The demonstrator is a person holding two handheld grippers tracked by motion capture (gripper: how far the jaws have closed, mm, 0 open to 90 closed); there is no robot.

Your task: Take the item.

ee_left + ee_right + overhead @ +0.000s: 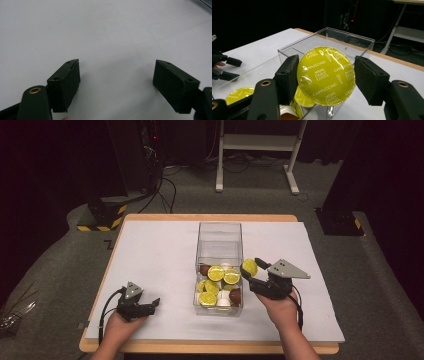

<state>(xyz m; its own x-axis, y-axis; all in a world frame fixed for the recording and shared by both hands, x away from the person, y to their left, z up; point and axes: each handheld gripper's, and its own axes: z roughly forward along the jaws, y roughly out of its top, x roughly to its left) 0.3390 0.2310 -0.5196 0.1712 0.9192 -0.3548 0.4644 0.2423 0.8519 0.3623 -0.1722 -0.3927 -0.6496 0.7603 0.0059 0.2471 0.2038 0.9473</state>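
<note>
Gripping a yellow capsule by its rim, the right gripper holds it just beside the clear box, foil lid facing back toward the person, reading "Dolce Gusto CAPPUCCINO". The left gripper rests on the counter, jaws wide and empty.

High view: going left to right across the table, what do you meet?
Left gripper, open on the white table → clear box of capsules → right gripper holding a yellow capsule.
</note>
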